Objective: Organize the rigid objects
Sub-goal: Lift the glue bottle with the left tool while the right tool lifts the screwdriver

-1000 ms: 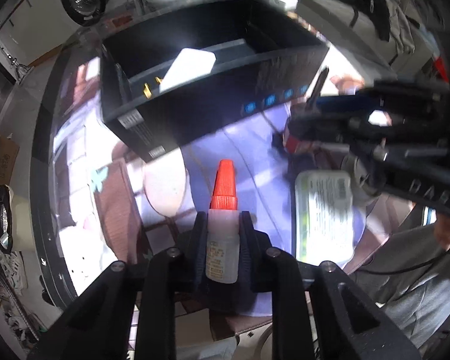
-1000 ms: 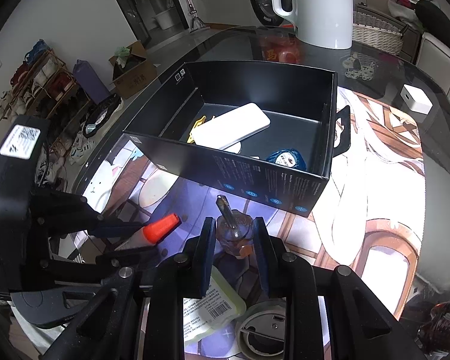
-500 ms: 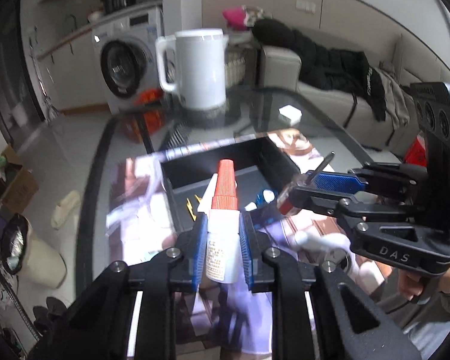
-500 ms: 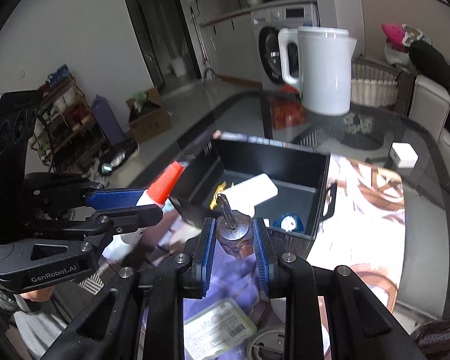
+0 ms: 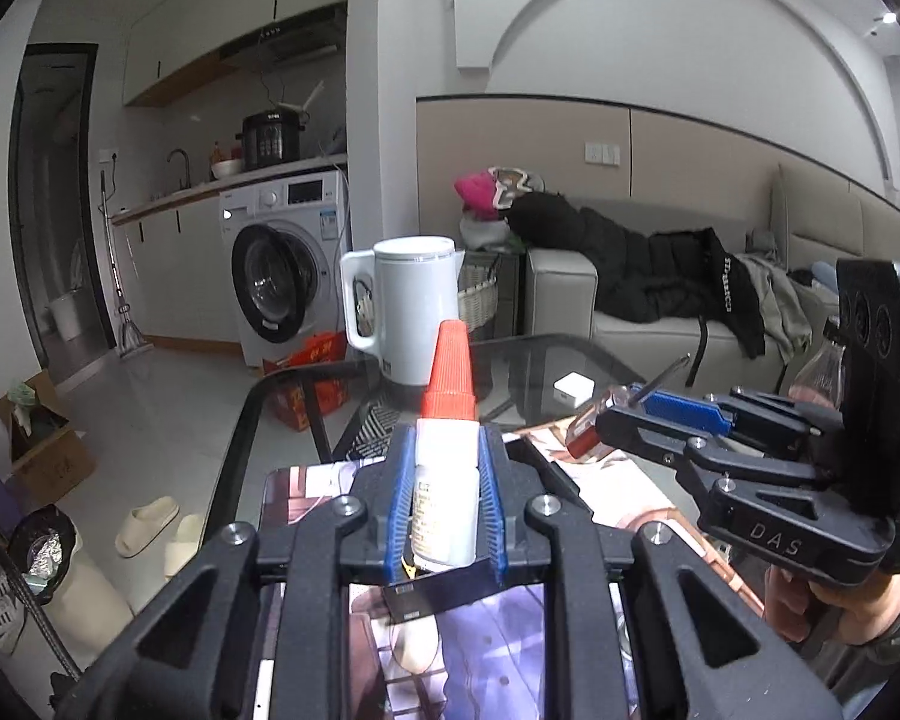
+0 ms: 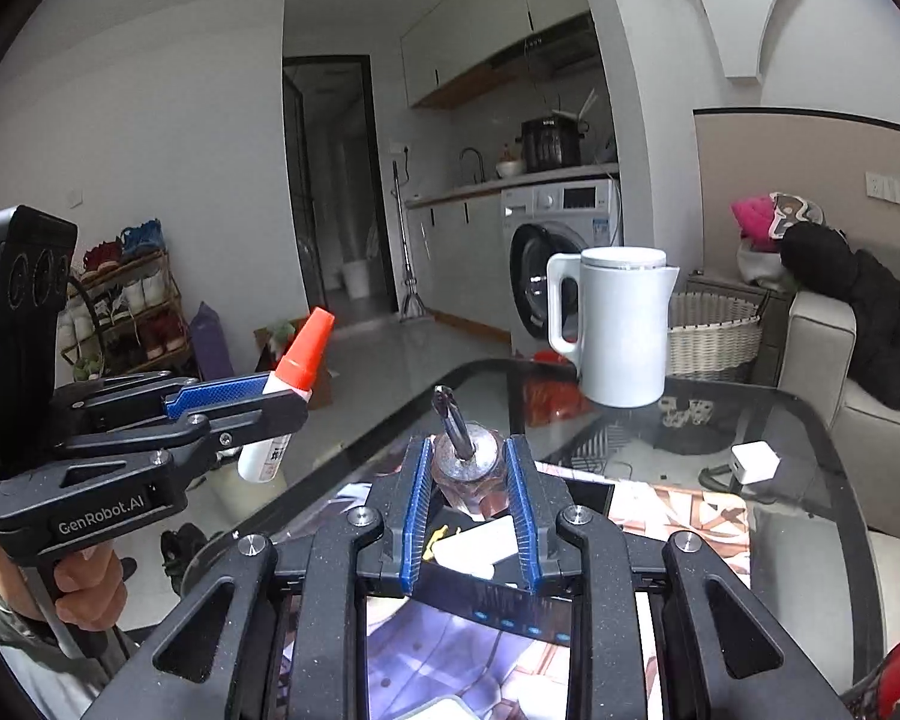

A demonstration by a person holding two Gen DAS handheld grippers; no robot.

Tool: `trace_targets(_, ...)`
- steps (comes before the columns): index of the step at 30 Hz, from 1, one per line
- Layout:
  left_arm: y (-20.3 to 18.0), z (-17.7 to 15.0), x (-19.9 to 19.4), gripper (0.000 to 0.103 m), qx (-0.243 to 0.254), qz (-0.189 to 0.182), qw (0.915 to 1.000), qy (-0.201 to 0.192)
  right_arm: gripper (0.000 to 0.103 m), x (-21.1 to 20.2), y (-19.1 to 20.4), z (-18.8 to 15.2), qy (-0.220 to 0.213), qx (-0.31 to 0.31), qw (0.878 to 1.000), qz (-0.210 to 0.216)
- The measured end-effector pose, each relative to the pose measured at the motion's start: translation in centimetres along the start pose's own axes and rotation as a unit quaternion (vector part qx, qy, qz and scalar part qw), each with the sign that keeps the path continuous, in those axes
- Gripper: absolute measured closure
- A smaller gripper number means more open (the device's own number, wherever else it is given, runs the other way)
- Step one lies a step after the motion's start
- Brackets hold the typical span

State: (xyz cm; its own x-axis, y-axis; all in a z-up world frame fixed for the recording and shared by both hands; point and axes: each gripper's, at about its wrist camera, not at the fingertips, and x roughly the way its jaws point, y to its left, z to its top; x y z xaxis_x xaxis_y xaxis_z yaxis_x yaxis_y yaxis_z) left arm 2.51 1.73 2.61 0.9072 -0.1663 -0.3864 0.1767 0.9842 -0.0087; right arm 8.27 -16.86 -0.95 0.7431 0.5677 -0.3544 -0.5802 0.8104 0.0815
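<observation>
My left gripper [image 5: 444, 498] is shut on a white glue bottle [image 5: 444, 504] with an orange-red cone cap, held upright high above the table; it also shows in the right wrist view [image 6: 288, 402]. My right gripper [image 6: 468, 480] is shut on a stubby screwdriver [image 6: 465, 462] with a clear and red handle, tip pointing up; it also shows in the left wrist view [image 5: 606, 426]. The black box [image 6: 510, 591] lies below the grippers, mostly hidden behind the fingers, with a white flat object [image 6: 480, 543] inside.
A white kettle [image 6: 618, 324] and a small white charger [image 6: 753, 462] stand on the glass table [image 6: 810, 420]. A patterned mat [image 6: 690, 516] lies under the box. A wicker basket [image 6: 714, 330], sofa and washing machine are beyond the table.
Both grippers have risen and tilted up from the table with their objects; the views now look across the room instead of down into the box.
</observation>
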Motion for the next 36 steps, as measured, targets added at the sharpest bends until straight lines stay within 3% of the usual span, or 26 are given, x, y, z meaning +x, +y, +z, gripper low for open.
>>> trace_targets(11,1.2,1.2,1.1,0.084,-0.039,-0.003,0.9991,-0.016,0.079,-1.0,-0.2,0.8,-0.021,0.012,1.000,-0.019)
trace_targets(22,3.1,3.1,4.1,0.084,-0.074,0.044,0.9955,-0.038,0.079,1.4,-1.4,2.4,-0.041,0.030,0.997,-0.051)
trace_targets(31,2.9,3.1,6.3,0.084,-0.091,0.044,0.9946,-0.021,0.079,3.8,-2.3,3.3,-0.034,0.040,0.996,-0.068)
trace_targets(36,2.6,2.6,8.1,0.084,-0.092,0.031,0.9949,0.024,0.079,4.9,-3.0,3.3,-0.013,0.047,0.996,-0.072)
